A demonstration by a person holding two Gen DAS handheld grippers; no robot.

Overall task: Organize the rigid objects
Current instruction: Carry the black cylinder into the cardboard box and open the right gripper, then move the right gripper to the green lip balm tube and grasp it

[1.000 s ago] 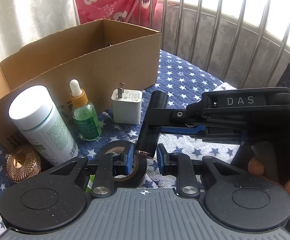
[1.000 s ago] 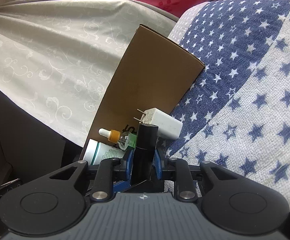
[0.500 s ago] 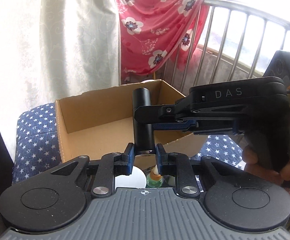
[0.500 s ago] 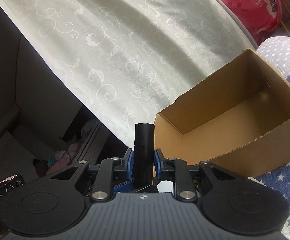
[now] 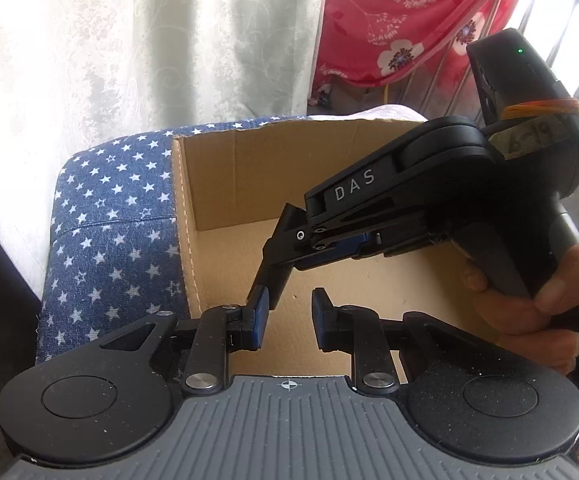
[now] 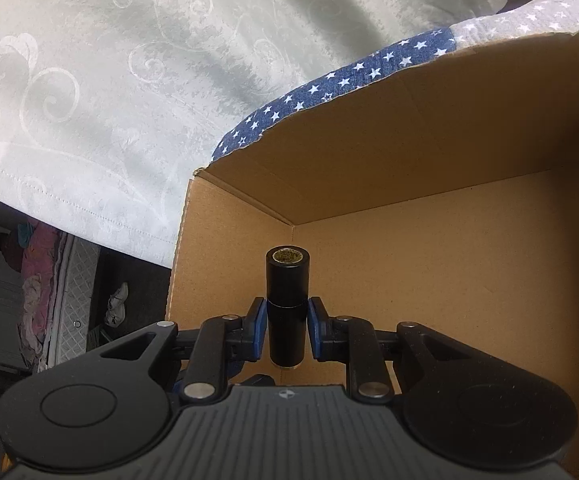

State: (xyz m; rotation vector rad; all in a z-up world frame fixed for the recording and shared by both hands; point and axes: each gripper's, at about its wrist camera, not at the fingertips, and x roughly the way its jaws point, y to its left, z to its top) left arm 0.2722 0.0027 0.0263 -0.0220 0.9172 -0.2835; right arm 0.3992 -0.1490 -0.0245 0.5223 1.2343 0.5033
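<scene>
My right gripper [image 6: 287, 320] is shut on a black cylinder [image 6: 287, 280], which points down into the open cardboard box [image 6: 409, 152]. In the left wrist view the same gripper [image 5: 285, 240] reaches in from the right over the box [image 5: 225, 184], with a hand [image 5: 529, 300] on its handle. The cylinder [image 5: 271, 276] hangs below its fingers, just beyond my left gripper's left finger. My left gripper [image 5: 288, 316] hovers over the box's near edge, its jaws drawn in to a narrow gap. Only the bare box floor shows between them.
The box sits on a blue cloth with white stars [image 5: 109, 232]. A pale patterned curtain [image 5: 129, 40] hangs behind it, with a red floral cloth [image 5: 389, 20] and a metal railing [image 5: 549, 0] at the back right. Left of the box the surface drops to a dark floor [image 6: 49, 300].
Both grippers have risen from the bottles, charger and tape roll and swung over the box. Those items have left view. The cylinder, earlier over the cloth, now hangs inside the box opening.
</scene>
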